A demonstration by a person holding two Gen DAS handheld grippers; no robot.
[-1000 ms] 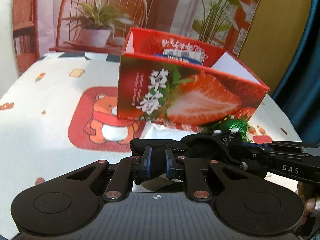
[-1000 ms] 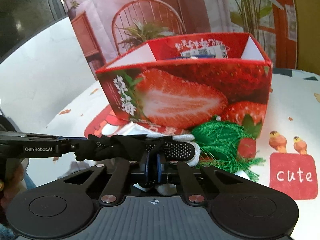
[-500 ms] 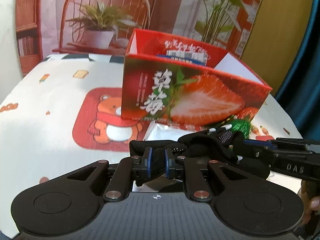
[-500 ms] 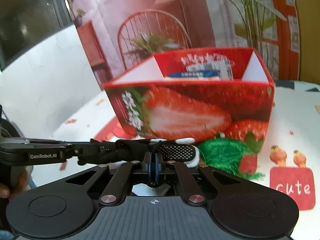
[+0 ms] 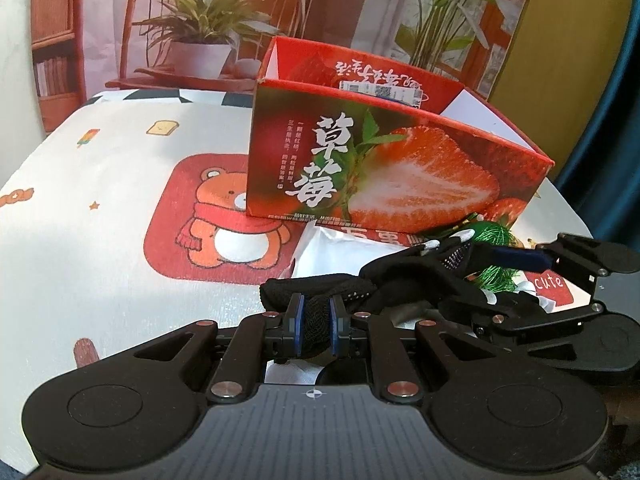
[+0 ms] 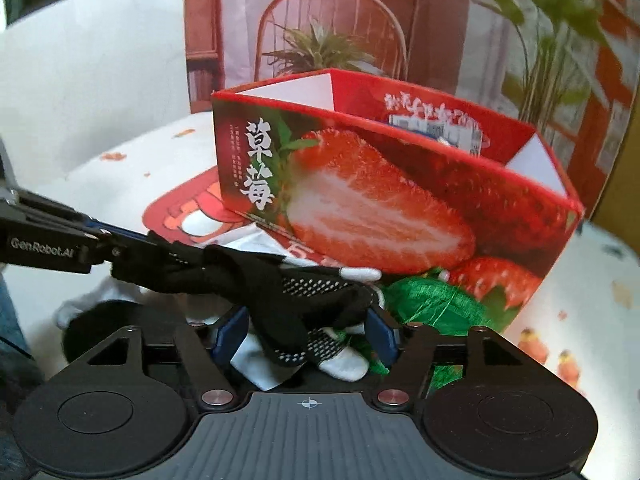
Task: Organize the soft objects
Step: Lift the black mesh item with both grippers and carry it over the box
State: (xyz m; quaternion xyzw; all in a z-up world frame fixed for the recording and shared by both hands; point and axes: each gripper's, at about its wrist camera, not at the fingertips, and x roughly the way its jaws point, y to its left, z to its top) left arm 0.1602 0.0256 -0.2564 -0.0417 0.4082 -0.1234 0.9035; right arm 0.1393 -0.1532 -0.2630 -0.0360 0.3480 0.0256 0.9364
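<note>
Right gripper (image 6: pixel 307 330) has just been opening, its jaws now apart around the black glove (image 6: pixel 280 300), while left gripper (image 5: pixel 316 318) clamps the cuff; lift gently toward the strawberry box (image 5: pixel 384 176) ahead.

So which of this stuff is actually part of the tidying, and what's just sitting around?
Part of the job:
- black glove, pinched by the left gripper
- right gripper, jaws just opened
- strawberry box
- green tassel

Just there:
- bear tablecloth
- room backdrop
</note>
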